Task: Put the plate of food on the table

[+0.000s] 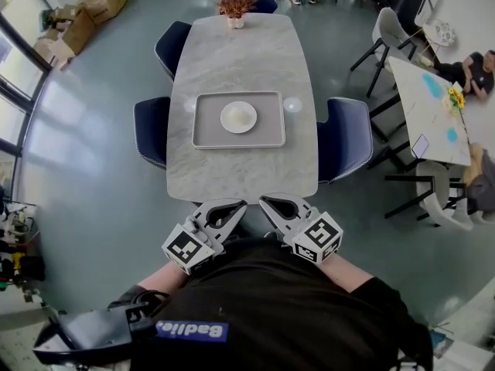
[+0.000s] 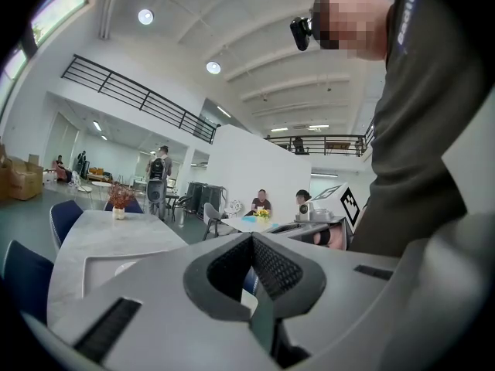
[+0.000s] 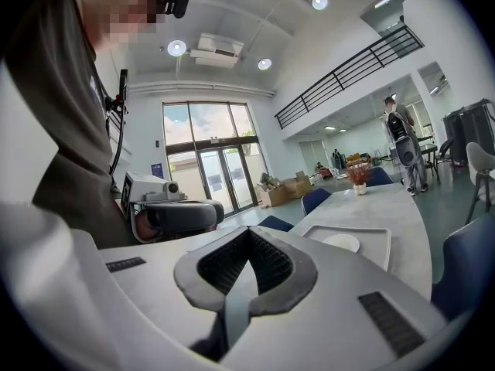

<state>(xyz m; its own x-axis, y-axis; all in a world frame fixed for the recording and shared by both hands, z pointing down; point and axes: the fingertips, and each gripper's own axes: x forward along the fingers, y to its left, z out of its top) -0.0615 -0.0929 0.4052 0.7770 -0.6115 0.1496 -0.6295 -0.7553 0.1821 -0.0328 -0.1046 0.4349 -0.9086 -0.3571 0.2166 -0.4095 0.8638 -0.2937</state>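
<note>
Your plate: round white plate (image 1: 238,117) | lying flat, centred in grey rectangular tray (image 1: 207,136) | tray mid-length on pale grey marble-topped table (image 1: 240,60) | contents too small to tell

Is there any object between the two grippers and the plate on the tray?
Nothing visible: only bare table and the tray's near rim separate the left gripper and right gripper from the plate.

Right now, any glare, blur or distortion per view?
Head view: strong fisheye, table edges bow, window sheen on floor at left, plate sharp. Left gripper view: black vignette corners, ceiling lights blown out, left hand-held gripper body soft up close. Right gripper view: same vignette, glazed doors bright, mildly washed out.
</note>
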